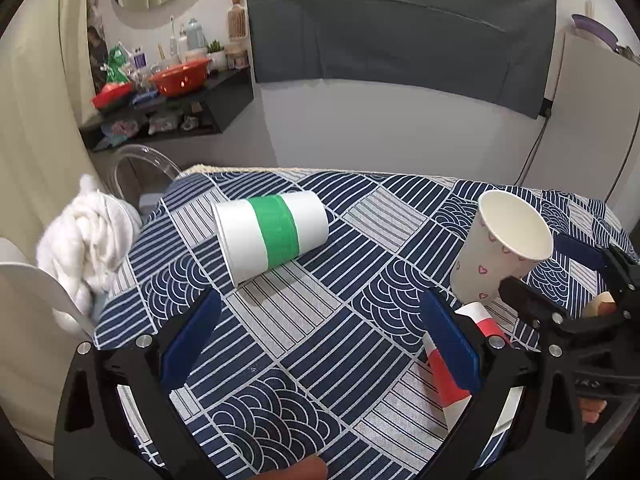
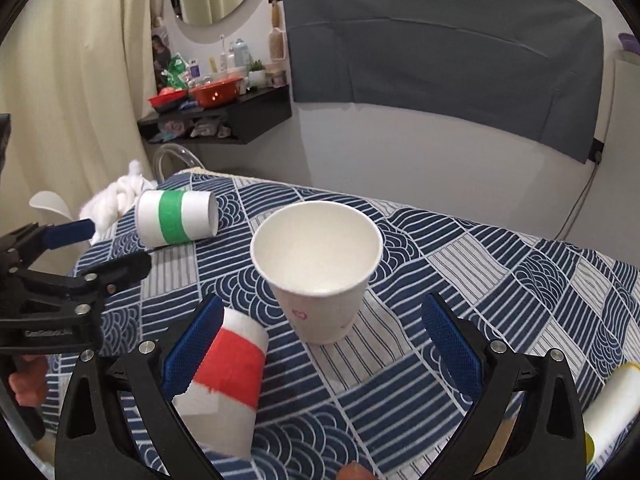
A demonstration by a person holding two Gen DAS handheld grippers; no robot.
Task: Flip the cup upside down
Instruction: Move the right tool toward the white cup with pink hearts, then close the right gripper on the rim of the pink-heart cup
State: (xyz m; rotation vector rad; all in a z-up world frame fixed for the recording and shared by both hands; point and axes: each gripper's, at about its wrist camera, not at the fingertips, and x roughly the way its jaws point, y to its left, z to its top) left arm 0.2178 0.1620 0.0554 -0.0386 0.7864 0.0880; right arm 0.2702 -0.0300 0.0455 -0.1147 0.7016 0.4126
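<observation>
A white paper cup with pink hearts (image 1: 492, 256) (image 2: 320, 276) stands upright, mouth up, on the patterned tablecloth (image 1: 320, 320). A white cup with a green band (image 1: 272, 232) (image 2: 176, 218) lies on its side at the far left. A white cup with a red band (image 2: 228, 376) (image 1: 452, 360) stands upside down by the near edge. My left gripper (image 1: 320, 340) is open and empty, short of the green cup. My right gripper (image 2: 320, 344) is open and empty, with the heart cup just ahead between its fingers.
A white cloth bundle (image 1: 88, 240) lies at the table's left edge beside a clear chair back (image 1: 140, 168). A black wall shelf (image 1: 168, 112) with red bowls hangs behind. A white and yellow object (image 2: 612, 408) lies at the near right.
</observation>
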